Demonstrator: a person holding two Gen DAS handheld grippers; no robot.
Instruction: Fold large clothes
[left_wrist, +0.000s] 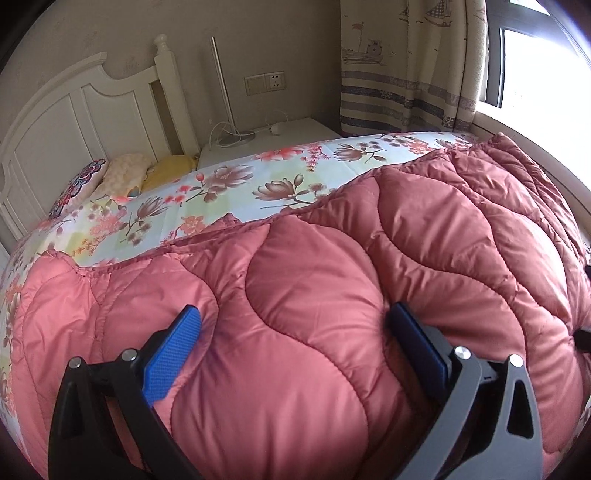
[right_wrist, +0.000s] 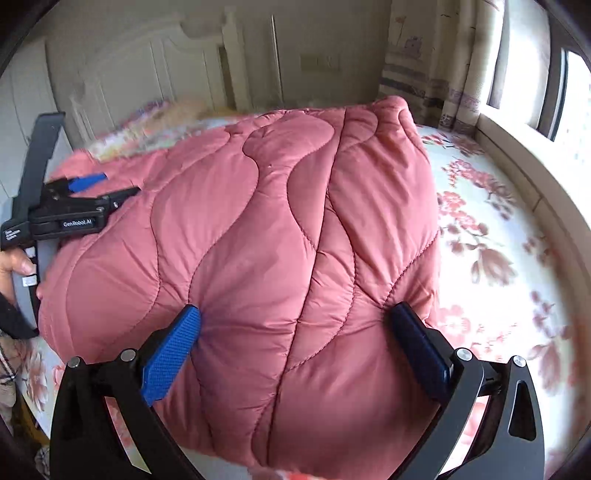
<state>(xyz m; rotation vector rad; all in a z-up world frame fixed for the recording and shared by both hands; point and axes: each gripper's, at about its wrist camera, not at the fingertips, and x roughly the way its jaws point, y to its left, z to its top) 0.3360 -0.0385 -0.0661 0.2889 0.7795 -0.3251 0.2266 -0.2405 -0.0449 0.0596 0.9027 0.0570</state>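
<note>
Judging from the layers, the fold is well along: the pink quilted garment (right_wrist: 288, 229) lies on the bed (right_wrist: 491, 258) as a thick, roughly rectangular stack filling the centre of both frames, with a doubled edge visible at its right side in the right wrist view. The left hand-held gripper (left_wrist: 293, 319) is spread wide, both blue pads pressing into the padding at lower centre, nothing clamped between them. The right hand-held gripper (right_wrist: 295, 319) is likewise spread wide, pads dented into the near edge of the stack, not pinching. In the right wrist view the left unit shows at middle left, resting on the stack's left end, a hand (right_wrist: 13, 266) on its handle. Left to do, probably: flatten, maybe one more fold; can't tell sleeves or hood from here.
</note>
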